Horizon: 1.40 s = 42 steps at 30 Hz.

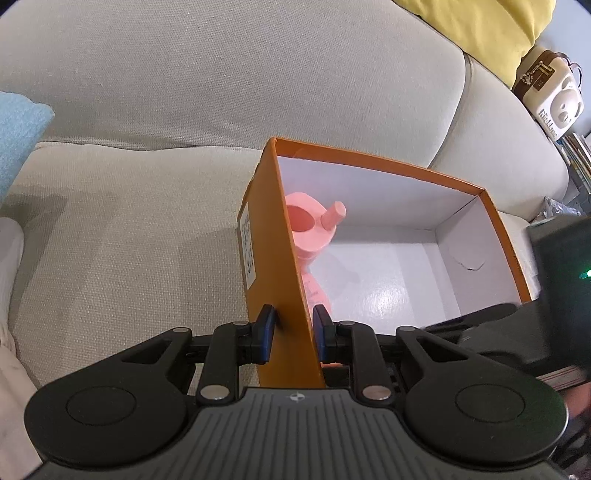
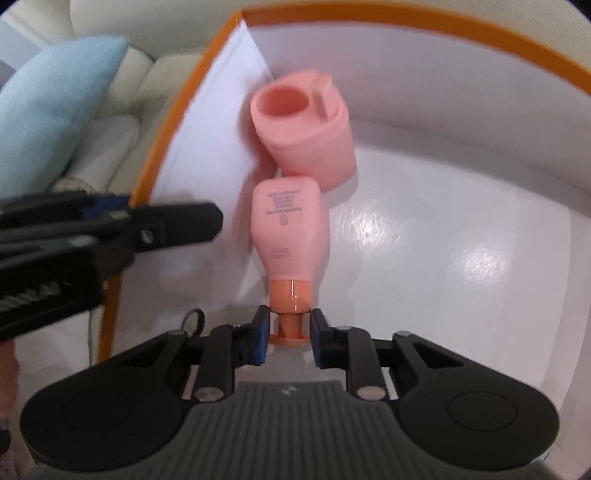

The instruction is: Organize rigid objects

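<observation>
1. Only the right wrist view shows the pink bottle (image 2: 286,225) lying along the box's white left wall, its orange cap (image 2: 290,295) between the right hand-held gripper (image 2: 288,328) pads, grasped.
2. One orange box (image 1: 275,266) on the sofa (image 1: 129,229); two pink things inside (a pink cup (image 1: 310,221) and the bottle).
3. Left hand-held gripper (image 1: 293,332) is clenched on the box's near wall; the floor's right half is open.

Beige sofa (image 1: 147,229): light blue cushion (image 1: 18,136) at its left end; yellow cushion (image 1: 491,26) upper right; panda-faced bag (image 1: 554,99) beyond its right arm.
</observation>
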Available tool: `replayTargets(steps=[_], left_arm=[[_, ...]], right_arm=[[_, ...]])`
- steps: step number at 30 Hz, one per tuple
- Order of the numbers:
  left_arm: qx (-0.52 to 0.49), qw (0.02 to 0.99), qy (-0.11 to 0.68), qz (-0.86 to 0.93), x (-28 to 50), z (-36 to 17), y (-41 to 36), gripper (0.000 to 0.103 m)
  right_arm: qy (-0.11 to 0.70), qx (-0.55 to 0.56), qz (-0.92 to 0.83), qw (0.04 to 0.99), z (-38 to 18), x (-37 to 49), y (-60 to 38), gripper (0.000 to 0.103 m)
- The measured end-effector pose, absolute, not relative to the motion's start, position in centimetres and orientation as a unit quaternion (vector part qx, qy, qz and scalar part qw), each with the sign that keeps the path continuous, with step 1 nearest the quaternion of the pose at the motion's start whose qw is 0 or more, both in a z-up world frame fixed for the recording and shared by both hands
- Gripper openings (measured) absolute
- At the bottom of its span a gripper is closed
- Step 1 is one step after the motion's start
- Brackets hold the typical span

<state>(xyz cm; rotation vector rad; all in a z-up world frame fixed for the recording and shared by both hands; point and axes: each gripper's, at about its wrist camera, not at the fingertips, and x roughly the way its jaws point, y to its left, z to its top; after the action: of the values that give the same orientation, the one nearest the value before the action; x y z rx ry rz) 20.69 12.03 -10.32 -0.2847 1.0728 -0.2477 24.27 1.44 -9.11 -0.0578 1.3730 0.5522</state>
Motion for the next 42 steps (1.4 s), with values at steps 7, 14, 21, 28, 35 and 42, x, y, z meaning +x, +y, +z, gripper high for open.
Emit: replayTargets(steps=[7,14,21,28,35,42], left_arm=[[-0.148,0.839,0.51,-0.119,20.7,-10.2,12.4,0.024],[-0.16,0.838,0.508,-0.12,20.5,-10.1,12.6,0.024],[-0.162,0.837,0.508,-0.121,20.4,-10.1,12.8,0.024],[-0.159,0.838,0.508,-0.12,20.3,-10.1,12.8,0.024],[-0.16,0.839,0.506,-0.12,20.1,-10.0,12.8,0.024],[-0.167,0.84,0.502,-0.118,20.1,-9.9,13.3,0.023]], right_arm=[[0.551,-0.025,0.254,0.795,-3.9,24.4,0.2,0.0],[0.581,-0.047,0.259,0.77,-5.2,25.1,1.2,0.017],[0.659,-0.012,0.235,0.714,-9.2,23.7,0.4,0.038],[0.68,0.064,0.189,0.706,-10.4,24.6,-0.3,0.037],[0.653,0.049,0.193,0.731,-8.2,23.5,-1.1,0.025],[0.596,0.025,0.196,0.778,-3.7,23.3,-2.1,0.024]])
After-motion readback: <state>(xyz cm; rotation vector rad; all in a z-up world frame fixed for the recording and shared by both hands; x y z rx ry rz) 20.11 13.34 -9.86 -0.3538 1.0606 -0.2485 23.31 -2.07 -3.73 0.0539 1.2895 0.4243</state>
